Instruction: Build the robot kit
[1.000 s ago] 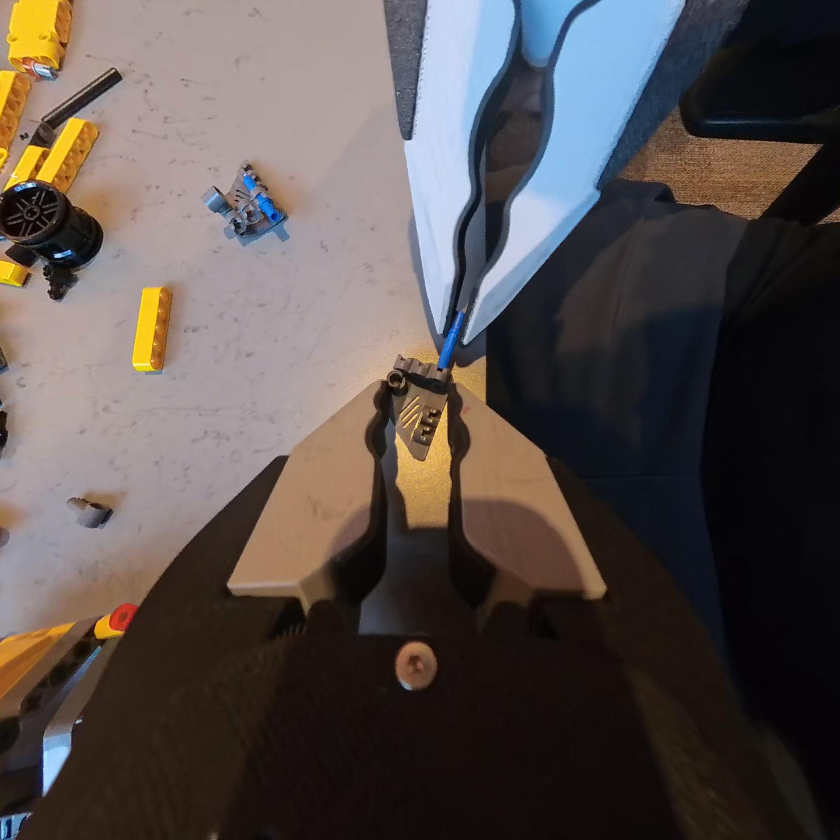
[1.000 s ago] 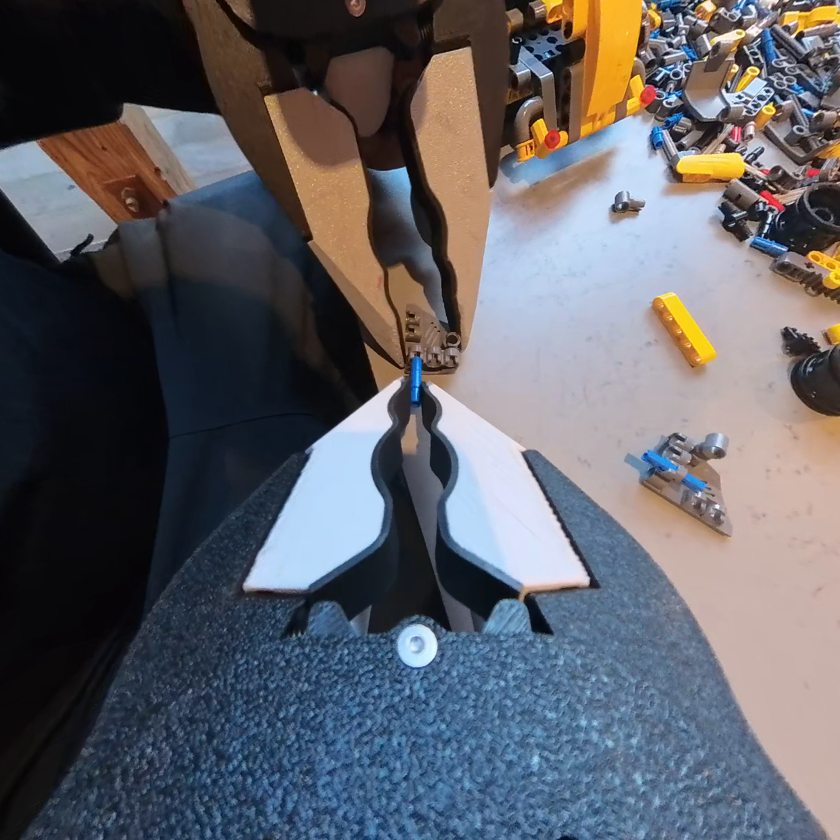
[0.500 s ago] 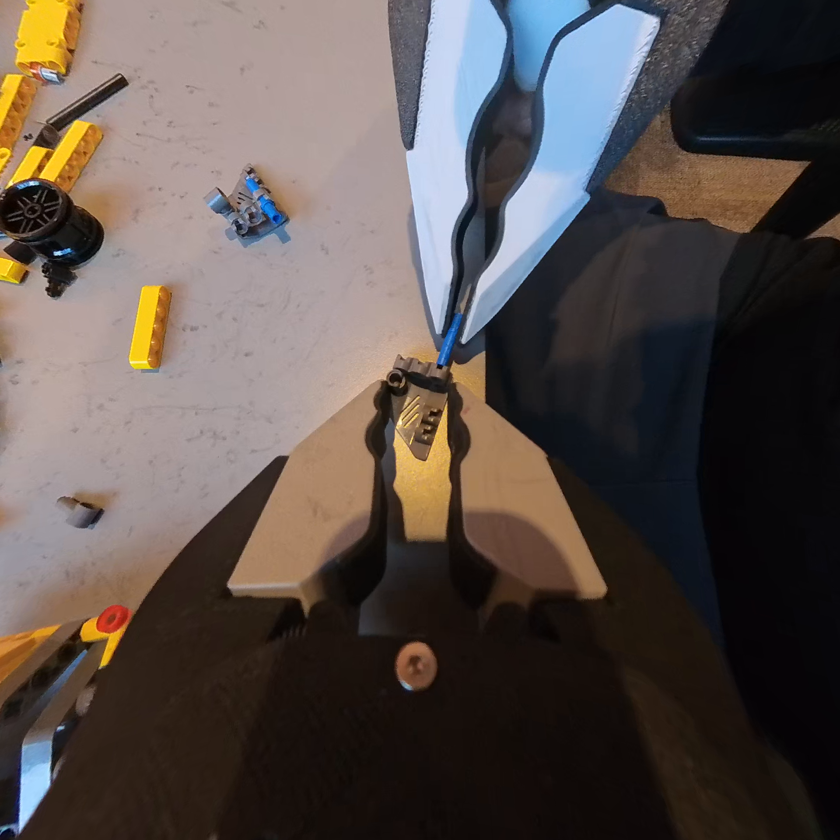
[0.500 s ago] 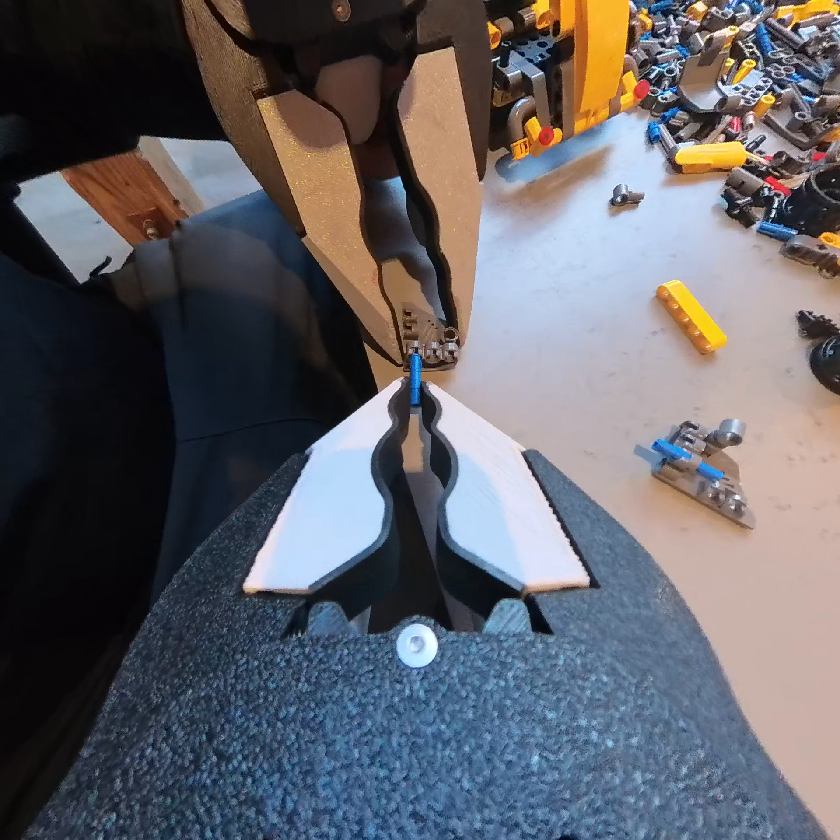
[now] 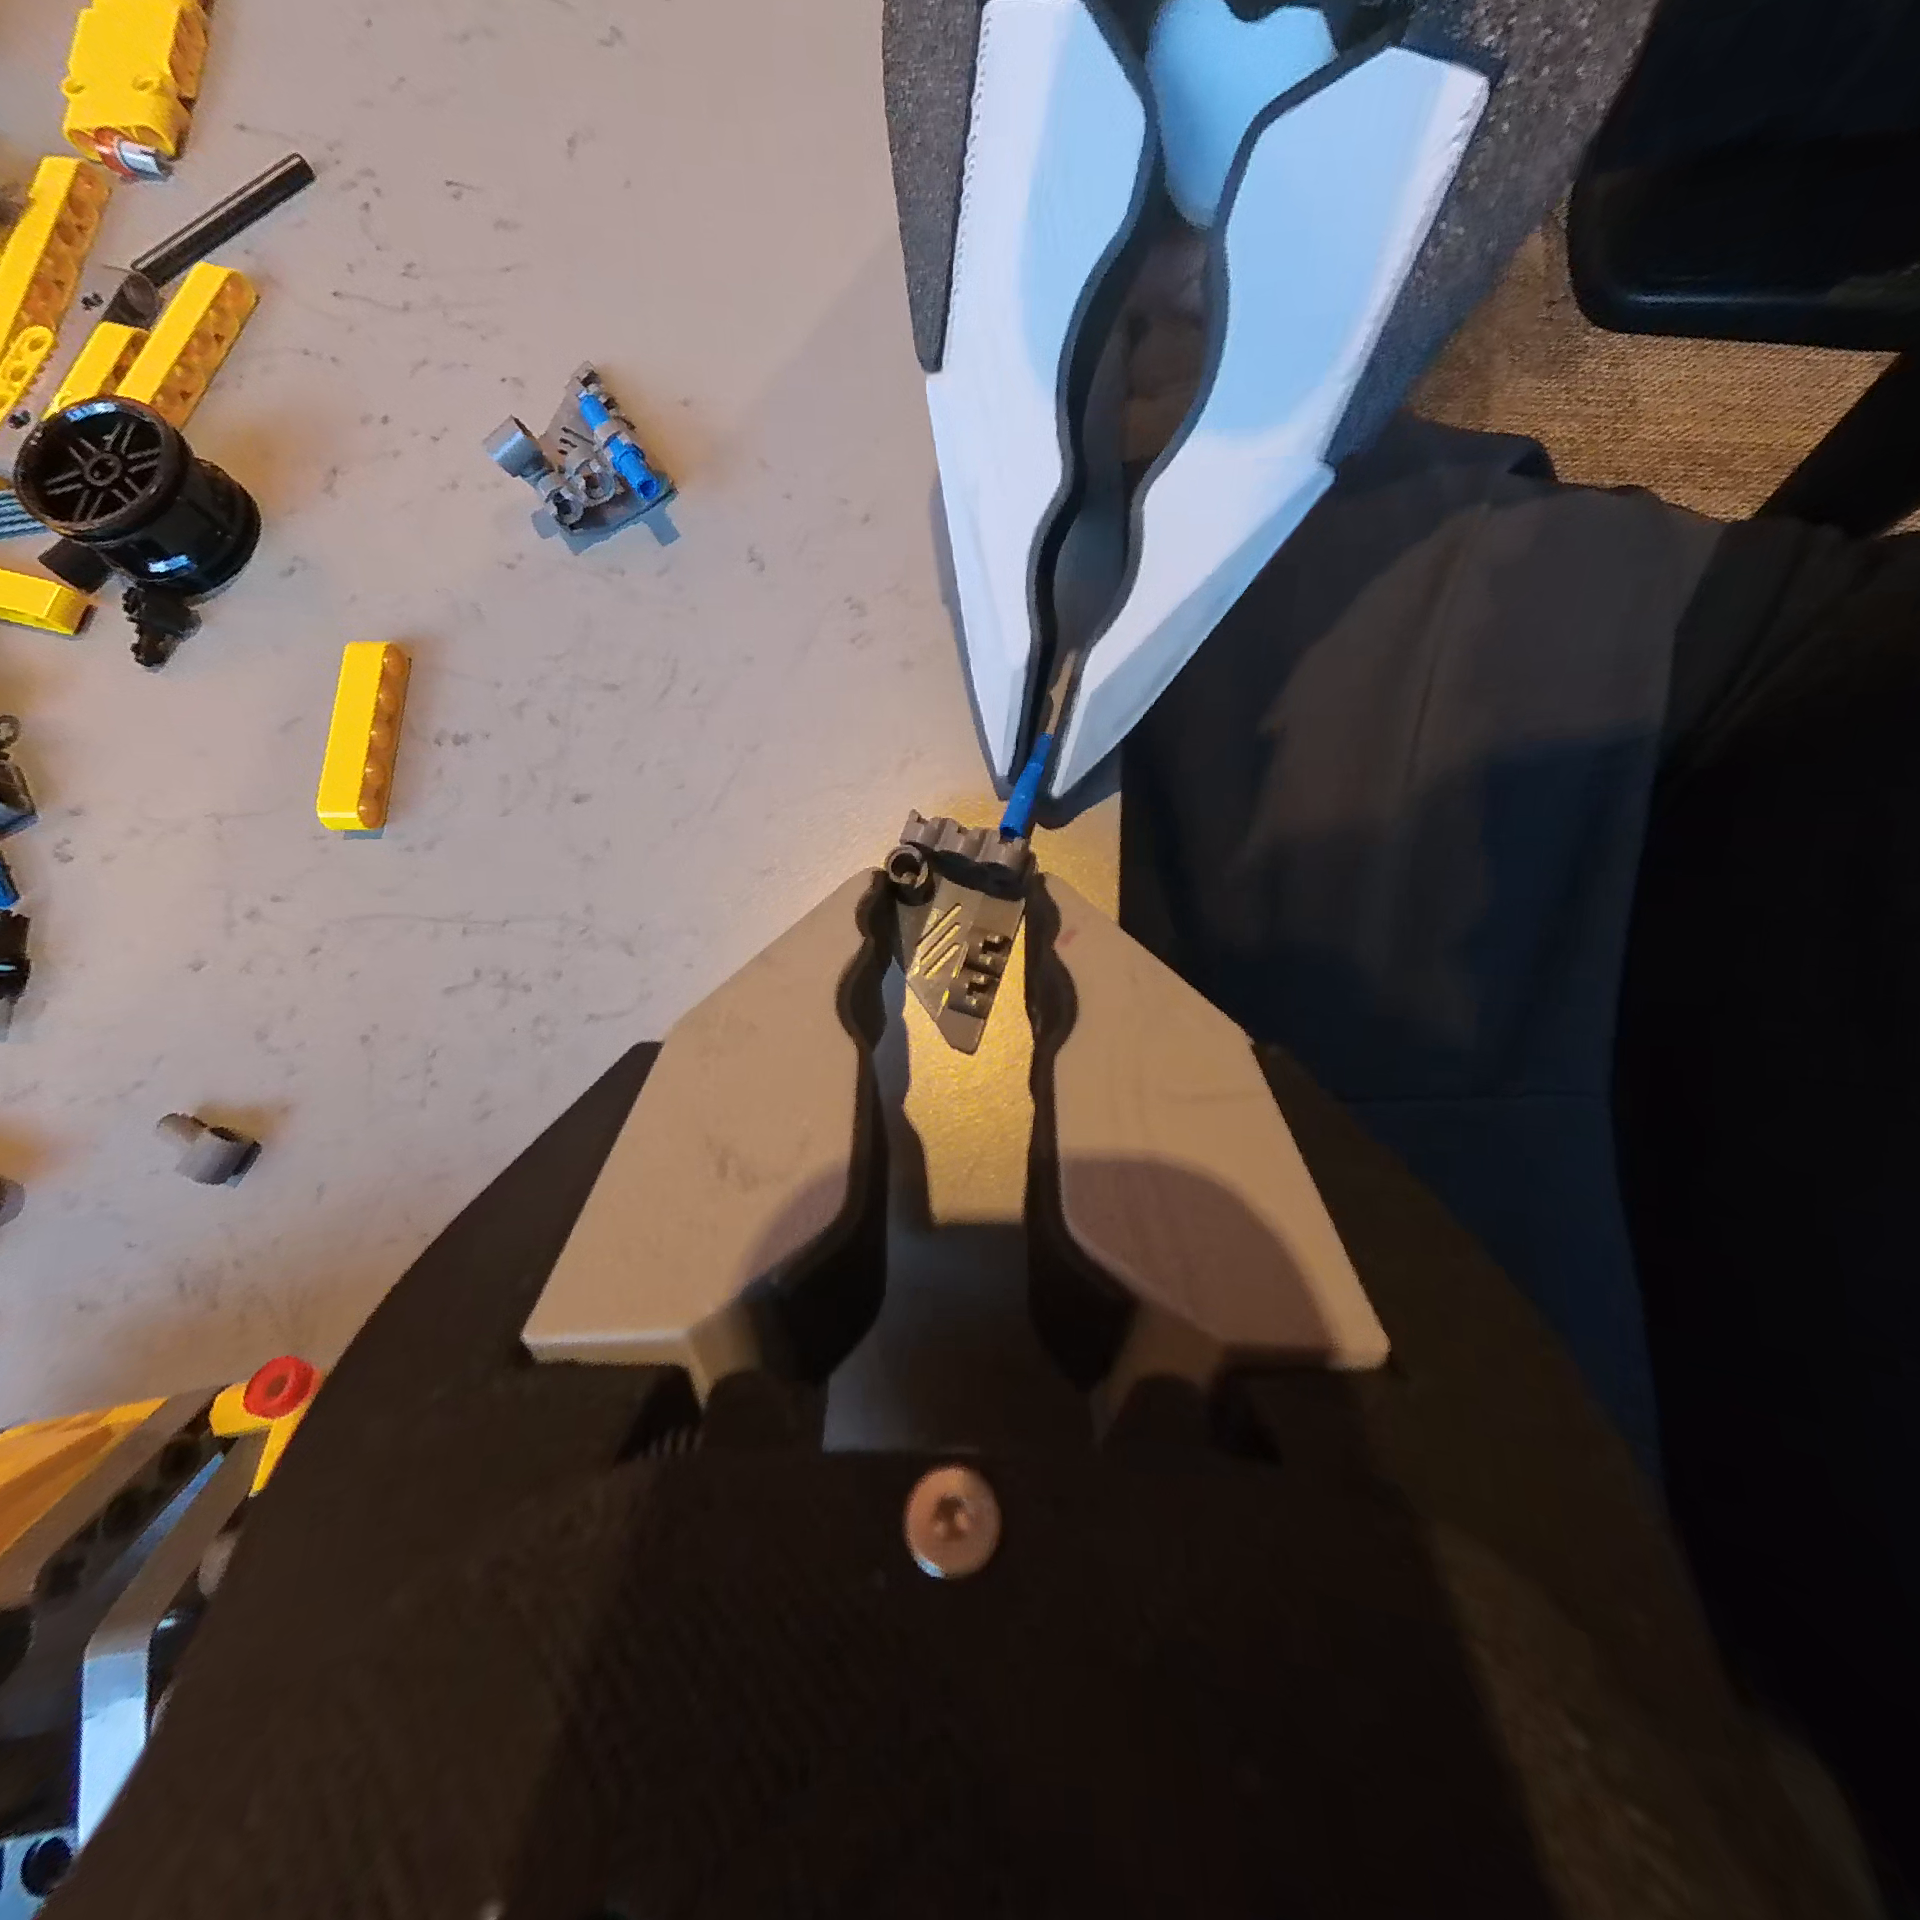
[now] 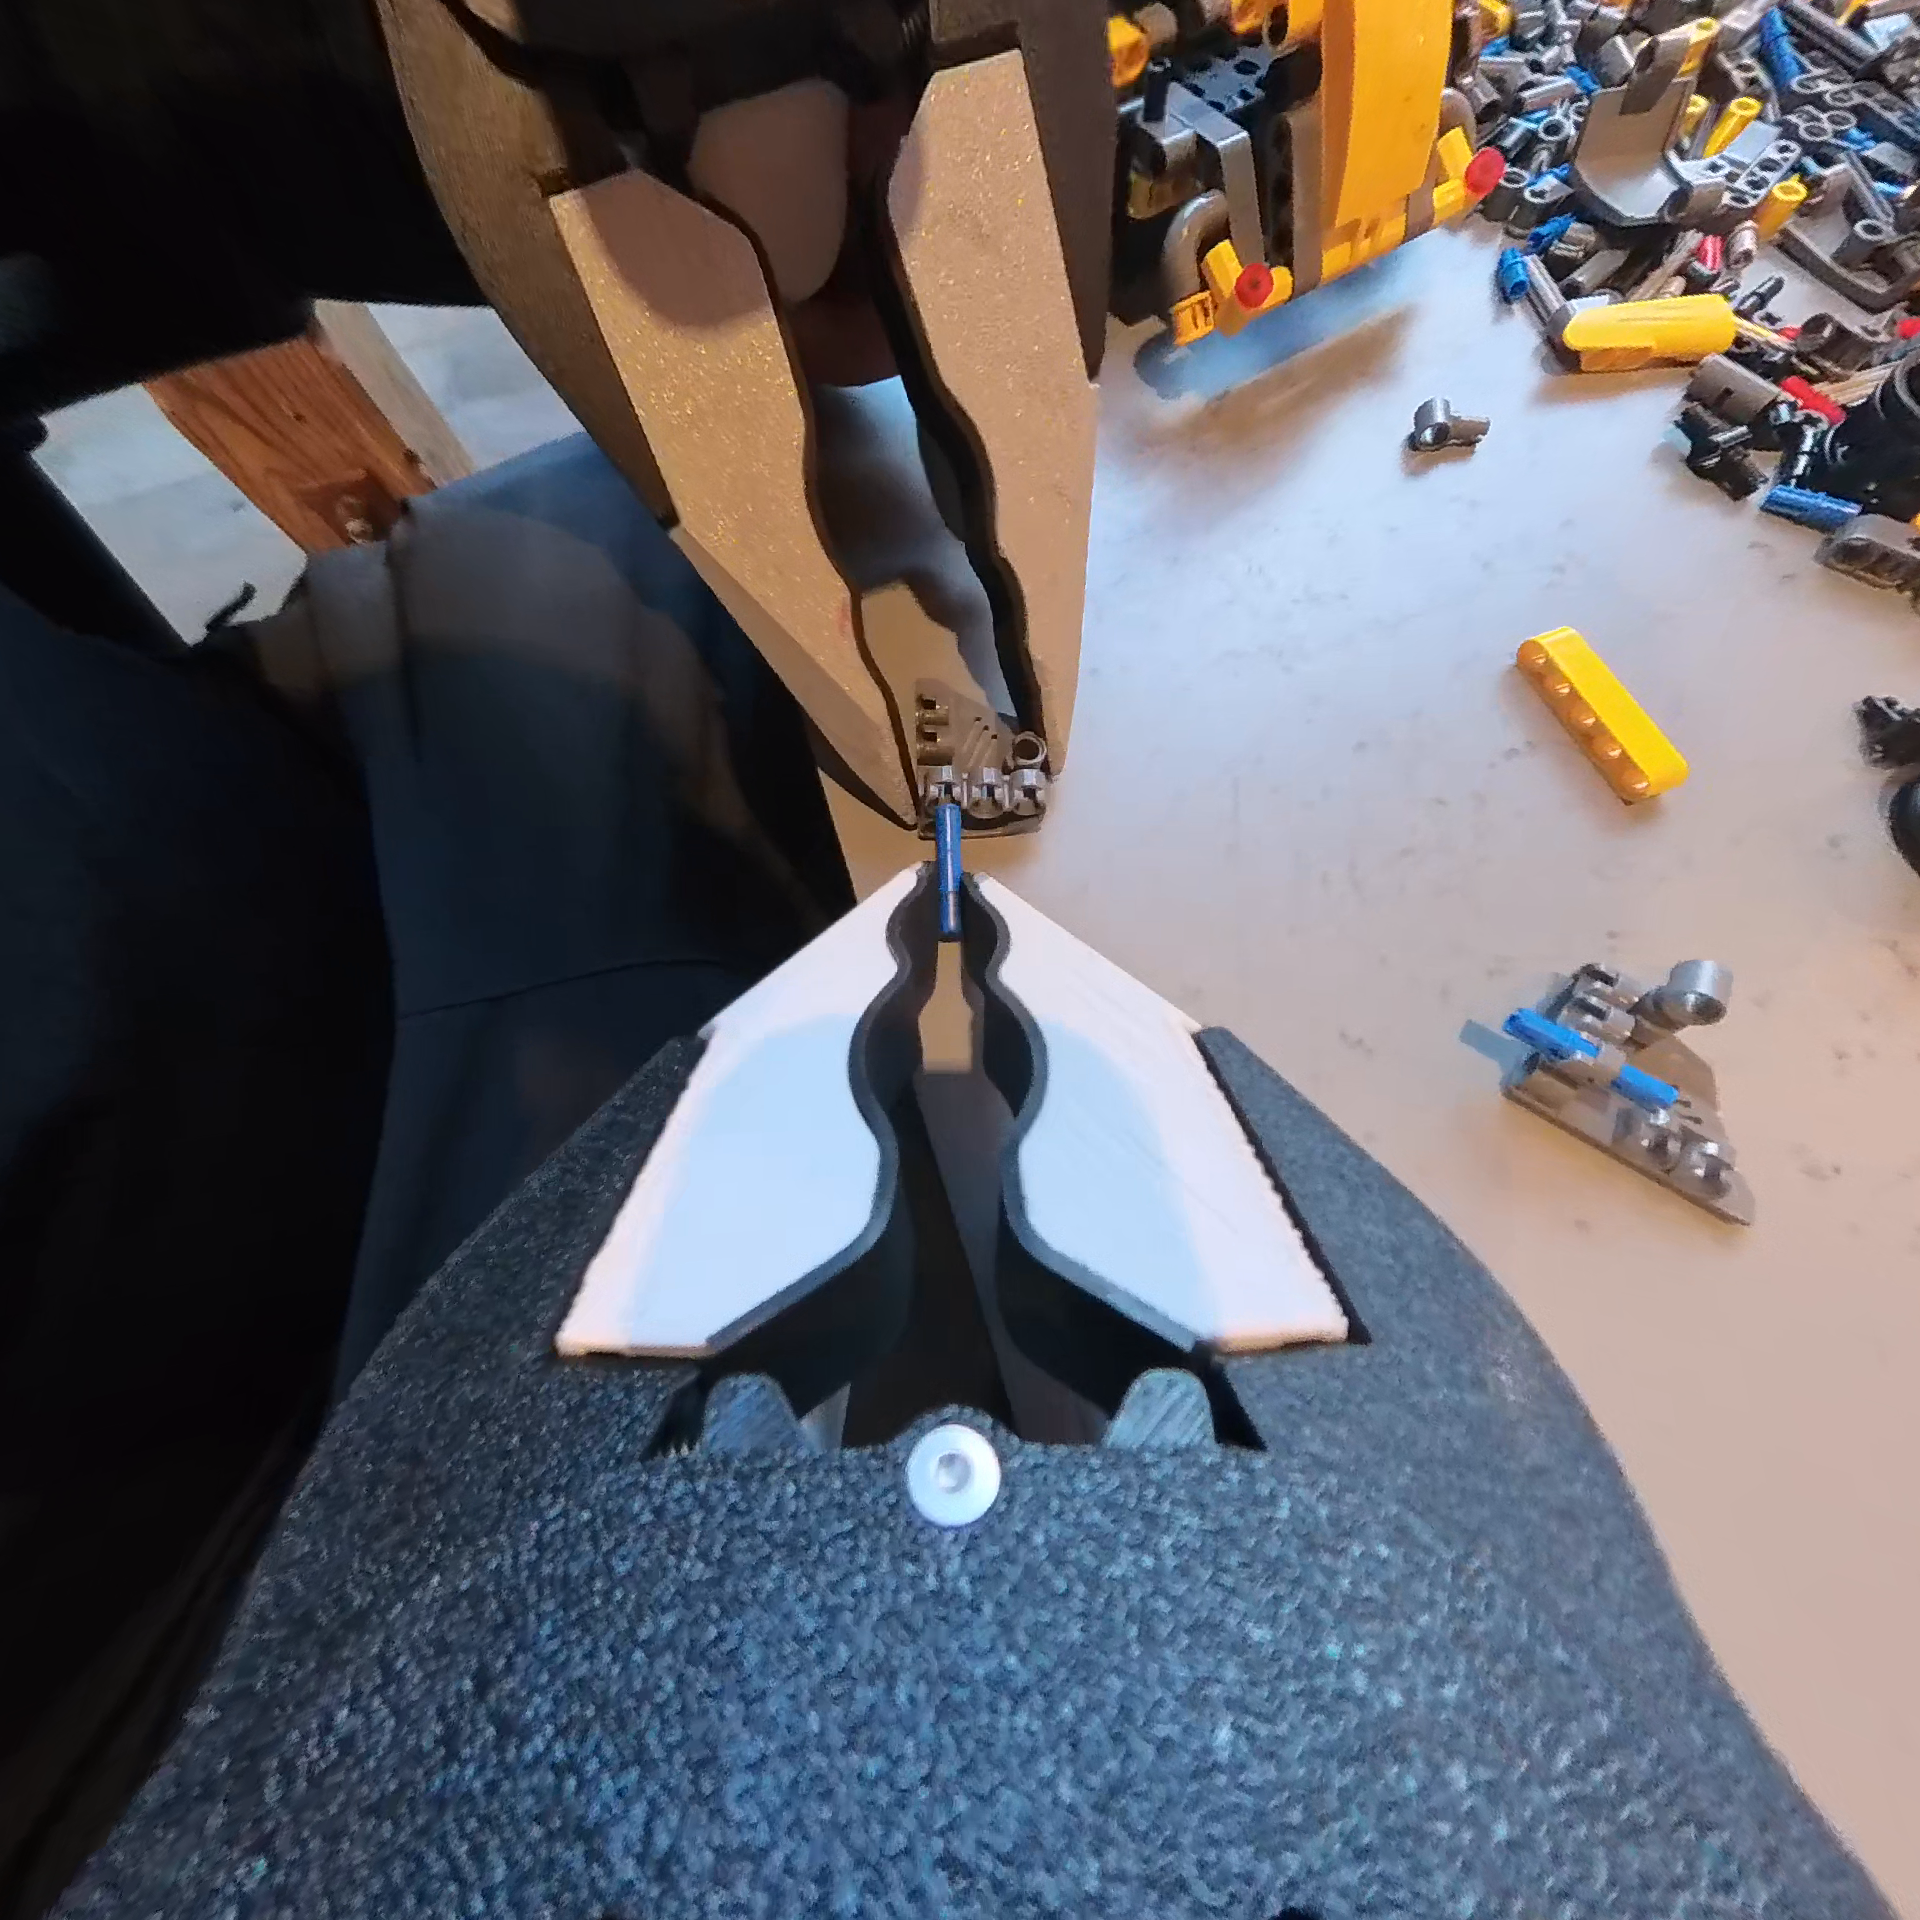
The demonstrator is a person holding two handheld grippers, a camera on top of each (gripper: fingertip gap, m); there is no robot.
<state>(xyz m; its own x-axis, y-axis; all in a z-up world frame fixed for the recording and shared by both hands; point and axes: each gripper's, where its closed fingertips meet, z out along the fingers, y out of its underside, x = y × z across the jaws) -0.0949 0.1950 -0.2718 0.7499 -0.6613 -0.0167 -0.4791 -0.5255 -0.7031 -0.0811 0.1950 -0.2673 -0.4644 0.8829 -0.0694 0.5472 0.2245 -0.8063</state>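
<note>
Over the near edge of a pale, scuffed tabletop (image 5: 623,935) strewn with plastic building-toy parts, two hand-held grippers meet tip to tip. The left gripper (image 5: 961,883), with grey fingers, is closed on a grey wedge-shaped panel piece (image 5: 961,956), pinching it at its wide end so the narrow tip points back toward the gripper's body. The right gripper (image 6: 948,883), with white fingers, is clamped nearly closed on a thin blue pin (image 6: 947,868), whose far end meets the row of holes along the panel's edge at its corner; how far it sits in cannot be told. A matching grey panel with blue pins (image 6: 1621,1091) lies flat on the table to the right, near a loose yellow beam (image 6: 1600,712). A black wheel (image 5: 125,499) rests among yellow parts, and a part-built yellow model (image 6: 1351,135) stands beside a dense pile of loose pieces (image 6: 1714,156). Dark fabric (image 5: 1455,831) fills the space past the table edge.
</note>
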